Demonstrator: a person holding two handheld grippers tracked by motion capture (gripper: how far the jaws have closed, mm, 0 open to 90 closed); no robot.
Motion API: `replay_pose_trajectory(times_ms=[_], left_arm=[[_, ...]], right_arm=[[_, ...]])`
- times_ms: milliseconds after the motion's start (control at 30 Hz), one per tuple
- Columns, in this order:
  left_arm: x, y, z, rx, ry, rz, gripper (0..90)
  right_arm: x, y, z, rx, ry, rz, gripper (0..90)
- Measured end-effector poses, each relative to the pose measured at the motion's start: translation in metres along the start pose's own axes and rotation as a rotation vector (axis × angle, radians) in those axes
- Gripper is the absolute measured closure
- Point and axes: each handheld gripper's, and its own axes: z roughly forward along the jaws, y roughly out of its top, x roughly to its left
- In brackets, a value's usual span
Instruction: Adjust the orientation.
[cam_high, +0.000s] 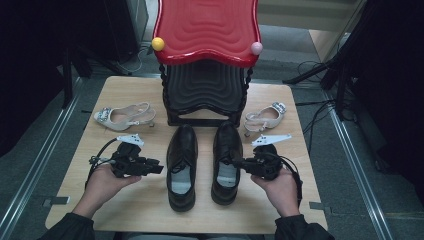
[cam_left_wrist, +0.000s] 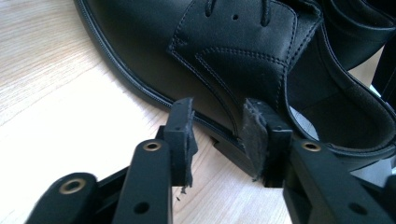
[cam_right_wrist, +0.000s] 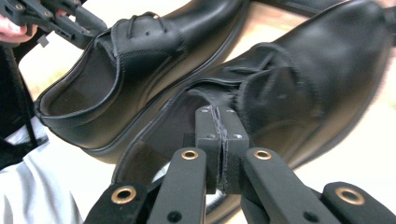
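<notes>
A pair of black leather lace-up shoes stands side by side at the middle of the wooden table, toes pointing away from me. My left gripper lies level beside the outer flank of the left shoe. In the left gripper view its jaws stand apart, with the left shoe's sole edge just beyond the pads and nothing pressed. My right gripper points at the right shoe's opening. Its pads are pressed together over the right shoe's collar; nothing shows between them.
Two white slingback heels lie at the back, one left and one right. Stacked stools, red on top and black below, stand behind the shoes. A yellow ball and a pink ball sit on the red stool's corners.
</notes>
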Motion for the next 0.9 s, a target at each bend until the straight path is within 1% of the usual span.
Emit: replay_pose_trajectory(times_ms=[33,67,133,167,200,233,267,300,333,367,433,467,533,600,667,700,767,867,900], left_arm=[[0.001,0.001,0.000,0.001,-0.004,0.004,67.1],[0.001,0.003,0.002,-0.004,-0.004,0.004,69.3],[0.003,0.004,0.004,-0.008,-0.006,0.006,72.1],[0.003,0.004,0.004,-0.008,-0.006,0.006,74.1],[0.005,0.006,0.006,0.000,0.002,0.015,77.0],[0.005,0.006,0.006,0.000,0.002,0.015,80.2],[0.005,0.007,0.008,-0.003,0.003,0.010,80.2],[0.006,0.008,0.009,0.002,0.003,0.015,83.6],[0.007,0.008,0.010,0.005,-0.005,0.011,87.8],[0.008,0.009,0.012,0.016,-0.008,0.005,90.0],[0.011,0.009,0.016,0.031,-0.011,-0.009,90.0],[0.012,0.010,0.019,0.037,-0.013,-0.014,90.0],[0.012,0.011,0.021,0.039,-0.014,-0.012,90.0],[0.012,0.012,0.023,0.038,-0.008,-0.012,90.0],[0.012,0.012,0.027,0.052,-0.005,-0.010,90.0],[0.012,0.012,0.027,0.052,-0.005,-0.010,90.0],[0.013,0.012,0.029,0.058,0.000,-0.017,90.0],[0.014,0.012,0.029,0.058,-0.001,-0.028,90.0],[0.014,0.012,0.030,0.060,0.002,-0.027,90.0]], right_arm=[[-0.001,-0.001,-0.003,-0.009,-0.006,0.002,90.0],[-0.005,-0.003,-0.007,-0.015,-0.022,0.018,90.0],[-0.009,-0.006,-0.009,-0.020,-0.043,0.026,90.0],[-0.009,-0.006,-0.009,-0.020,-0.043,0.026,90.0],[-0.014,-0.009,-0.009,-0.013,-0.068,0.042,90.0],[-0.014,-0.009,-0.009,-0.013,-0.068,0.042,90.0],[-0.017,-0.010,-0.009,-0.010,-0.078,0.050,90.0],[-0.020,-0.011,-0.008,-0.008,-0.089,0.059,90.0],[-0.023,-0.013,-0.007,-0.005,-0.098,0.069,90.0],[-0.028,-0.014,-0.003,0.008,-0.117,0.093,90.0],[-0.030,-0.015,0.000,0.014,-0.123,0.100,90.0],[-0.034,-0.016,0.006,0.022,-0.135,0.115,90.0],[-0.035,-0.016,0.008,0.022,-0.136,0.121,90.0],[-0.039,-0.015,0.015,0.018,-0.148,0.136,90.0],[-0.043,-0.016,0.024,0.037,-0.163,0.144,90.0],[-0.043,-0.016,0.024,0.037,-0.163,0.144,90.0],[-0.045,-0.017,0.031,0.046,-0.156,0.158,90.0],[-0.046,-0.016,0.034,0.043,-0.162,0.155,90.0],[-0.045,-0.015,0.034,0.039,-0.165,0.162,90.0]])
